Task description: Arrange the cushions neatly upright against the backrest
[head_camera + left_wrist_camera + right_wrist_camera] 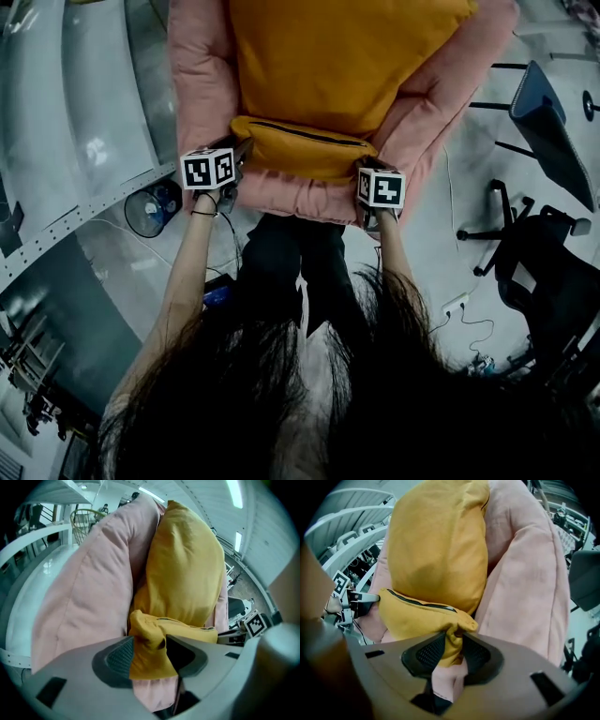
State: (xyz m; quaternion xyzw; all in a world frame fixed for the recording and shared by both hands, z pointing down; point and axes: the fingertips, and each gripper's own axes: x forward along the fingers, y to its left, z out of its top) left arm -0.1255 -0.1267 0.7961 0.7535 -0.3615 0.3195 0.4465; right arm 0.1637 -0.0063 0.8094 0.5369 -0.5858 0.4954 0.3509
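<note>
Your dark hair fills the near edge of the head view. Beyond it both arms reach to the yellow cushion, which leans upright on the pink backrest, its zipped near edge folded toward you. Your left hand-held gripper stands fairly wide, with the cushion's near left corner loose between its jaws. Your right hand-held gripper is narrow, pinching the near right corner.
</note>
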